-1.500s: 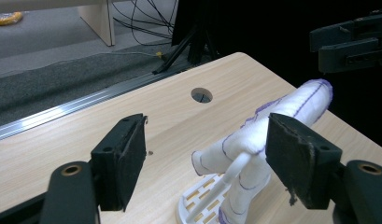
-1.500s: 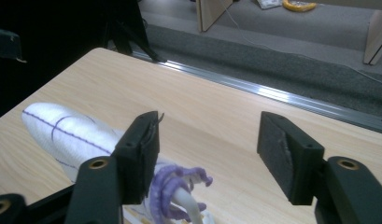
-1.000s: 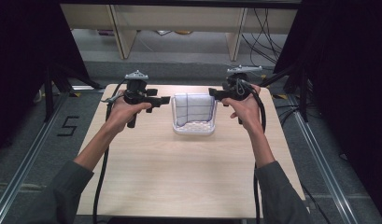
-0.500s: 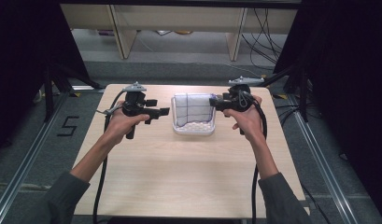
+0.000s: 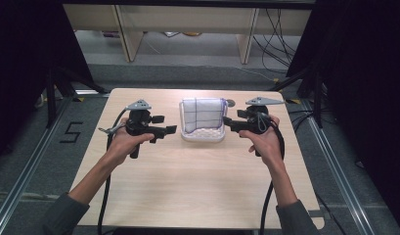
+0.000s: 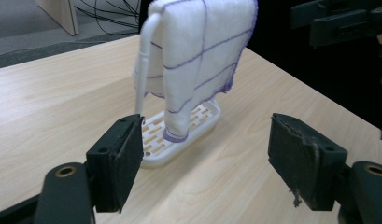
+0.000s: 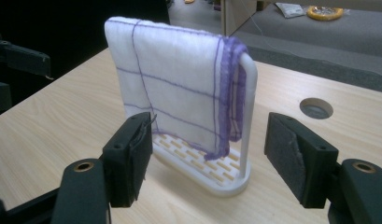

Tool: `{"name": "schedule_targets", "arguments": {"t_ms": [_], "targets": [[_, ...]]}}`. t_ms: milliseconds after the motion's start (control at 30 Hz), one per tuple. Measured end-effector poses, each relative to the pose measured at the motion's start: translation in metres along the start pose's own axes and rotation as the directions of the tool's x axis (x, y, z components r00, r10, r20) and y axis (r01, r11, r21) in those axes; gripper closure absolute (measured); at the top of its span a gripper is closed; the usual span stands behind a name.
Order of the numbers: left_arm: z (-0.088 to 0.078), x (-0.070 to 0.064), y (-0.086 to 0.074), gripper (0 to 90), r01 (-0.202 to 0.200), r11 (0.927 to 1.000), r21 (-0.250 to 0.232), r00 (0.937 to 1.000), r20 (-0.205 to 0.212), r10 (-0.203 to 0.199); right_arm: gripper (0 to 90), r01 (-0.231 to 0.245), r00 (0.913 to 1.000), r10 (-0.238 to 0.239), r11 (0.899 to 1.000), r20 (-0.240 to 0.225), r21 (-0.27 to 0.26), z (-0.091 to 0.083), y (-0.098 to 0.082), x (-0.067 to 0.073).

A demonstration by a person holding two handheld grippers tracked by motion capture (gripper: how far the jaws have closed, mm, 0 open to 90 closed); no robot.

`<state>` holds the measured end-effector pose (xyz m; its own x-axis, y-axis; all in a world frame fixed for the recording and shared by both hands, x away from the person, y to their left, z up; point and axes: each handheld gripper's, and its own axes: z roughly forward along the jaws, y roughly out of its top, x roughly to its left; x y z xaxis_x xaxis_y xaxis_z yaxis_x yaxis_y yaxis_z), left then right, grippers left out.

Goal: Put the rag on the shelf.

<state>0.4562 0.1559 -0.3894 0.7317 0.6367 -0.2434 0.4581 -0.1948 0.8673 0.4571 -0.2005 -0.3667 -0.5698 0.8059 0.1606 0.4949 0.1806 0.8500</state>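
From the high view, the rack (image 5: 202,134) with its cloth (image 5: 203,115) stood near the table's (image 5: 197,196) far edge, the left gripper (image 5: 172,129) and right gripper (image 5: 226,122) flanking it, apparently just clear, with bare wood toward the near edge.

In the left gripper view, its jaws gaped empty before the cloth (image 6: 202,56).

In the right gripper view, its jaws, just widened, framed the rack (image 7: 212,175), nothing pinched.

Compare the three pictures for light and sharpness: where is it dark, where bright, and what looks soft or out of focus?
High view: table evenly lit, black at both sides, mildly soft throughout. Left gripper view: cloth bright and fairly sharp, near pads slightly soft, dark at upper right. Right gripper view: cloth nearly washed out, rack sharp, floor behind blurred, black at upper left.
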Motion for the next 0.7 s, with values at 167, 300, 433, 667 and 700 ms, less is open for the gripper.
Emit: {"name": "schedule_targets", "arguments": {"t_ms": [167, 300, 433, 667, 700], "targets": [[-0.002, -0.007, -0.008, 25.9, -0.019, 0.9998, 0.008, 0.9997, 0.015, 0.018, 32.8, -0.007, 0.9998, 0.007, 1.0, -0.017, -0.008, -0.001, -0.011, 0.002], [-0.003, -0.013, -0.016, 25.7, -0.027, 0.9995, 0.016, 0.9994, 0.023, 0.026, 32.4, 0.014, 0.9997, -0.014, 1.0, -0.021, -0.005, -0.001, -0.015, 0.004], [-0.005, -0.015, -0.026, 25.7, -0.034, 0.9994, 0.009, 0.9992, 0.02, 0.034, 32.3, 0.019, 0.9989, -0.019, 1.0, -0.044, 0.004, 0.0, -0.021, 0.008], [-0.005, -0.021, -0.041, 25.7, -0.036, 0.9989, 0.029, 0.9992, 0.015, 0.036, 32.0, 0.014, 0.9993, -0.014, 1.0, -0.035, -0.012, 0.004, -0.024, 0.016], [-0.006, -0.02, -0.043, 25.6, -0.04, 0.9989, 0.025, 0.9991, 0.017, 0.039, 31.9, 0.016, 0.9993, -0.016, 1.0, -0.035, -0.015, 0.005, -0.025, 0.017]]}}
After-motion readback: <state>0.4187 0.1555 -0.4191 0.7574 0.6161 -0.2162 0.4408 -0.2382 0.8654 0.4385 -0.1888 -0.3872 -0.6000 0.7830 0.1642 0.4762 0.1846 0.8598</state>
